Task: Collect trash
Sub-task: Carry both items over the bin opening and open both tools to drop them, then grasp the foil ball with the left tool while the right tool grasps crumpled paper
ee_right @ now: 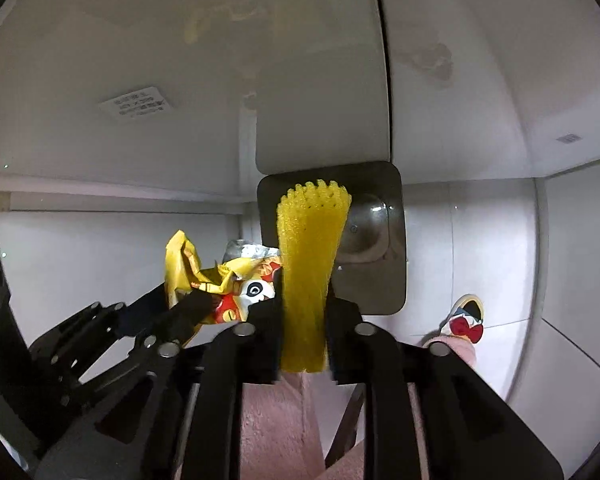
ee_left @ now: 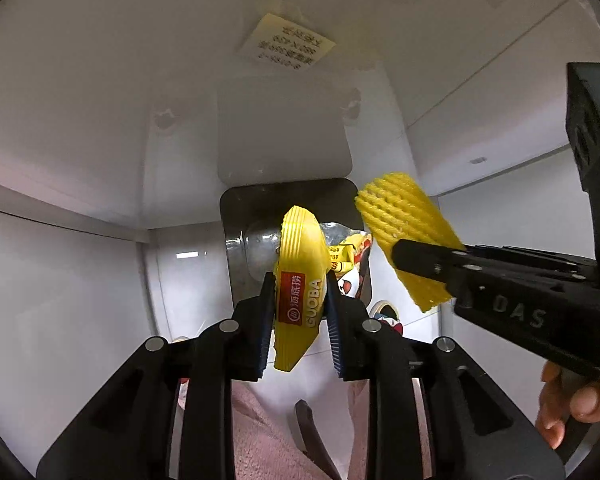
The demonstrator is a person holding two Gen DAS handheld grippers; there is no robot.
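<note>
White cabinet walls surround a dark bin opening (ee_left: 260, 208). Above it, the left claw (ee_left: 298, 312) pinches a yellow snack wrapper (ee_left: 300, 280), and the right claw (ee_right: 304, 320) pinches a yellow foam net (ee_right: 310, 248). Pink slippers show below.

Each camera sat just behind its own gripper and looked steeply down along the fingers, close above the bin (ee_left: 292, 200) opening. The left view caught the right gripper (ee_left: 410, 258) entering from its right edge; the right view caught the left gripper (ee_right: 188, 300) at its lower left. Both shared the bin (ee_right: 384, 240), the white cabinet (ee_left: 80, 140) around it and the floor (ee_right: 500, 260).
</note>
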